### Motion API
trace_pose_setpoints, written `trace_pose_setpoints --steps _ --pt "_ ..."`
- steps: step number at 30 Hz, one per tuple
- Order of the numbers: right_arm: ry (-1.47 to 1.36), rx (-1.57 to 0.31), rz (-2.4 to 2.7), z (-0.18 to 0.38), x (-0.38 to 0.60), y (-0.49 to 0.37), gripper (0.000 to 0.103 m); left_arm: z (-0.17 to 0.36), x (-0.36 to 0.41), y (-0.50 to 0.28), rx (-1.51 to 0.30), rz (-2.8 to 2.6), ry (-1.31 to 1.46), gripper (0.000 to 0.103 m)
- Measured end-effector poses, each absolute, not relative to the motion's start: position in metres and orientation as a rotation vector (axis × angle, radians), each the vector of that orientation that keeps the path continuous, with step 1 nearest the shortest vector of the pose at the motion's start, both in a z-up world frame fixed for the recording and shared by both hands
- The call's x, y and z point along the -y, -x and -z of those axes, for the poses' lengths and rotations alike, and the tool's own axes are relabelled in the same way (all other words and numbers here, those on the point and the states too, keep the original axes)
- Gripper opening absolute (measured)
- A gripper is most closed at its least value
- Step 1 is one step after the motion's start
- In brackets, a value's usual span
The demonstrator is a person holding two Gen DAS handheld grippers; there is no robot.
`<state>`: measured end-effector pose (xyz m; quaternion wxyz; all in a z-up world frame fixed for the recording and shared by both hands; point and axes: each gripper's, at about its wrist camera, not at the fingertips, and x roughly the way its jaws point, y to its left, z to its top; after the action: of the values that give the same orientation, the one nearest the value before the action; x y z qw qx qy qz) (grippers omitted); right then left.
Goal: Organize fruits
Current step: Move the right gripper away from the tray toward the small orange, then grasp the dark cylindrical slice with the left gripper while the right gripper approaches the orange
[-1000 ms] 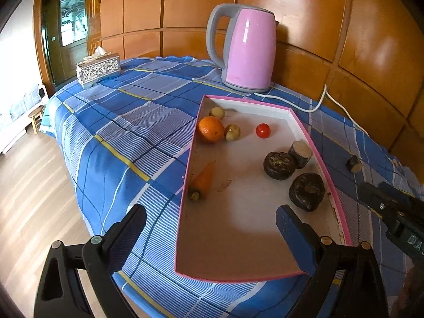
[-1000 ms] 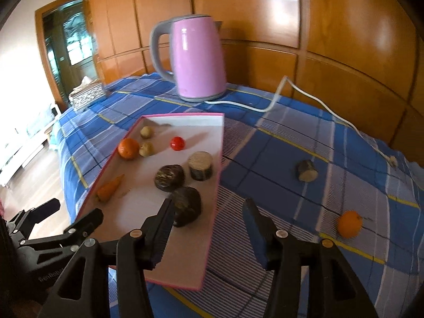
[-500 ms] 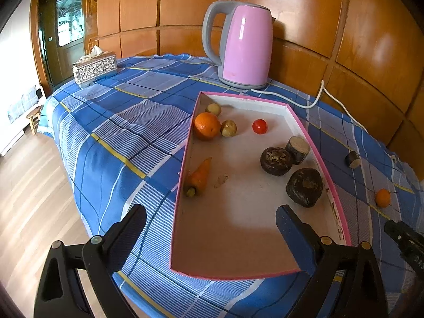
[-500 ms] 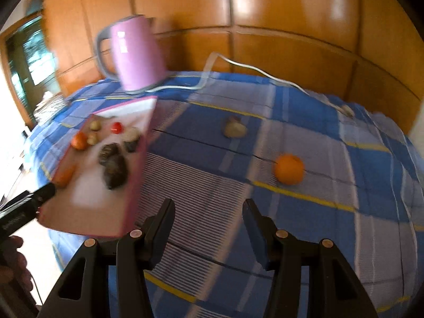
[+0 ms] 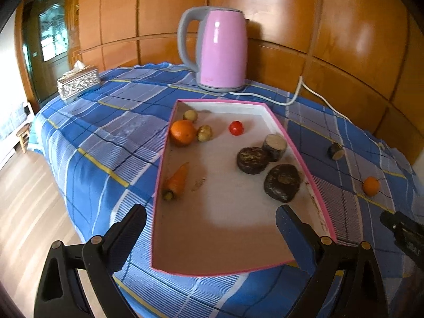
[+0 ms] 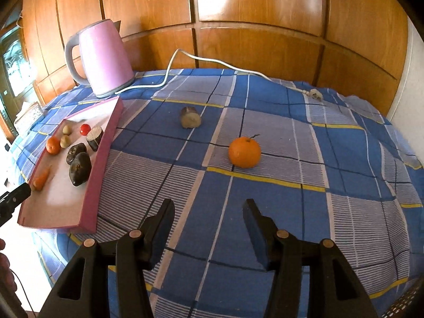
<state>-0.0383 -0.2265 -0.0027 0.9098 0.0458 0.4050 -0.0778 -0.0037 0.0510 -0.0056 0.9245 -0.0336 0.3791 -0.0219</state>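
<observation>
1. the left gripper (image 5: 210, 225) hovers low over the near end of the pink-rimmed tray (image 5: 300, 156), its jaws spread wide and holding nothing.
2. the right gripper (image 6: 208, 217) hangs above the blue plaid tablecloth (image 6: 278, 198) right of the tray, pointed toward the loose orange (image 6: 244, 151); its jaws are also wide apart and empty.
3. the loose orange sits on the cloth well apart from the tray, toward the right edge of the table; a cut brown stub (image 6: 190, 116) lies farther back, between the orange and the pink kettle (image 6: 102, 58).
4. inside the tray: an orange (image 5: 182, 132) by the left rim, two small pale fruits (image 5: 204, 133) beside it, a red tomato (image 5: 236, 128), a carrot (image 5: 176, 181) near the left rim, two dark round lumps (image 5: 282, 182) and a cut log piece (image 5: 274, 147) along the right rim.
5. only the left wrist view shows the tissue box (image 5: 78, 82) at the far left corner clearly; only the right wrist view shows the kettle cord's plug (image 6: 314, 94) near the far edge.
</observation>
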Motion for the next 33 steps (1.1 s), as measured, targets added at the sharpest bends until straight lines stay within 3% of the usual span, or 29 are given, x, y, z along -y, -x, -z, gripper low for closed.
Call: trace_pose_setpoints --steps 16,21,33 --pt "-0.140 -0.843 0.272 0.007 0.271 0.051 0.054 -0.005 0.004 0.002 -0.788 0.259 -0.048 0.098" --pt "-0.164 -0.839 0.317 0.009 0.290 0.057 0.054 -0.012 0.022 -0.011 -0.818 0.340 -0.047 0.089" --pt "-0.216 -0.840 0.450 0.015 0.335 0.071 0.054 -0.031 0.069 -0.042 -0.832 0.476 -0.051 0.086"
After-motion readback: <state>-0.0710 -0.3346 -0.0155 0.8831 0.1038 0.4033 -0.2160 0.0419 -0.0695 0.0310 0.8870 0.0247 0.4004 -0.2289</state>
